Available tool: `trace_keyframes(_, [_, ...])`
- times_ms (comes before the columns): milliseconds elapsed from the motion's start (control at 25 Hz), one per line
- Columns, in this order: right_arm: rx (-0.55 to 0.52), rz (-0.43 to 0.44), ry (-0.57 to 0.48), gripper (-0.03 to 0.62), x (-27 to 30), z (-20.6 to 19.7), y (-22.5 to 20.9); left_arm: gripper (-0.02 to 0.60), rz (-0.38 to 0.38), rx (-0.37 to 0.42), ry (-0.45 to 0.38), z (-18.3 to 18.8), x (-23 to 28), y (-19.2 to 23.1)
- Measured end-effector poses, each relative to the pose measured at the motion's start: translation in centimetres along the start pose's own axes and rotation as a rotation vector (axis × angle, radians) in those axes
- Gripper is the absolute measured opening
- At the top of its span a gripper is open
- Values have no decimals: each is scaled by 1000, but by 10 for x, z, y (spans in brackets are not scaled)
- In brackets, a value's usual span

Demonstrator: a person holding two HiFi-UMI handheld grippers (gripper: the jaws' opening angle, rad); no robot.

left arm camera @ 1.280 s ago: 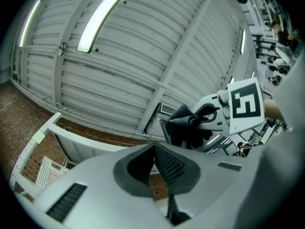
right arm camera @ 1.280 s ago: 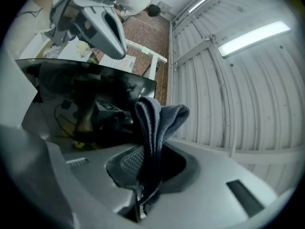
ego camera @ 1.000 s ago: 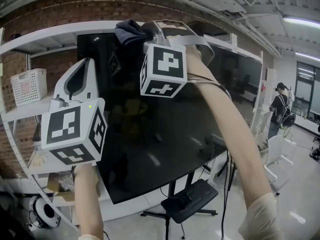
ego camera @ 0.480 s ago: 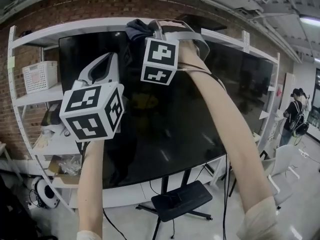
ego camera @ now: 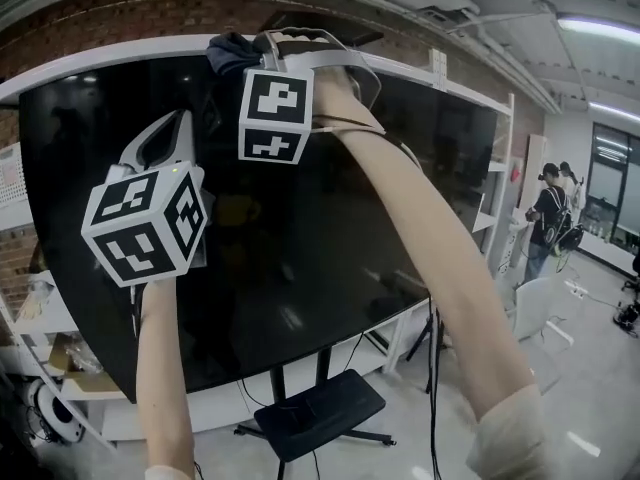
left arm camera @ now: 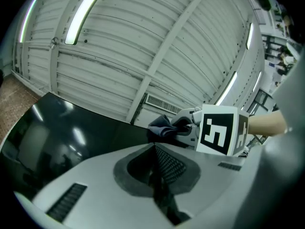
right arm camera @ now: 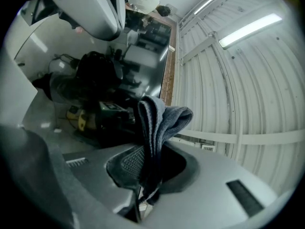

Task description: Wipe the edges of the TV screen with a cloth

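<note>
Right gripper view shows my right gripper [right arm camera: 143, 175] clamped on the cloth [right arm camera: 159, 120]. The jaws pinch its lower end, and the folded grey bundle stands up out of them. Its long axis runs along the jaws, and its rounded folds point away from me and curl a little to the right. Just beyond its tip lies the dark, glossy TV screen [ego camera: 330, 238], full of reflections. In the head view this arm is raised high. The cloth pokes out to the left of the gripper's tip, at the screen's top edge and toward its left end; whether it presses on the edge I cannot tell. The right cube [ego camera: 275, 116] hangs below the jaws, in front of the glass. The screen's long axis runs side to side, and a white shelf [ego camera: 100, 61] follows its top edge behind it. My left gripper [ego camera: 165, 133] is lower and to the left of the right one, well apart from the cloth, pointing up in front of the screen. In the left gripper view its jaws are pressed together with nothing between them. Ahead of them I see the cloth and the right gripper at the screen's top edge, under a ribbed ceiling with strip lights [left arm camera: 81, 13]. Far below both tools sits the stand base [ego camera: 320, 413], and well off to the right of my right arm stands a person [ego camera: 552, 218].
</note>
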State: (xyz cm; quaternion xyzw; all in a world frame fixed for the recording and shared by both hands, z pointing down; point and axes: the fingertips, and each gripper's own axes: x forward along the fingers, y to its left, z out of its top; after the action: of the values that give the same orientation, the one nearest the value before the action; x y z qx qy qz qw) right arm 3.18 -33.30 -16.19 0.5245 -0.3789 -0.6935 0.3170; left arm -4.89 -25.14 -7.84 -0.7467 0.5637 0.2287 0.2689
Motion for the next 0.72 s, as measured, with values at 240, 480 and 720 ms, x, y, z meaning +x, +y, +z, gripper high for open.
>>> trace_keyframes(240, [-25, -5, 9, 49, -6, -50, 5, 15, -39, -6, -50, -4, 27, -57])
trace_keyframes(480, [-41, -30, 17, 49, -2, -89, 13, 15, -95, -5, -56, -20, 57, -98])
trace_keyframes(720, [-28, -48, 35, 49, -5, -116, 20, 15, -138, -7, -60, -35, 59, -120])
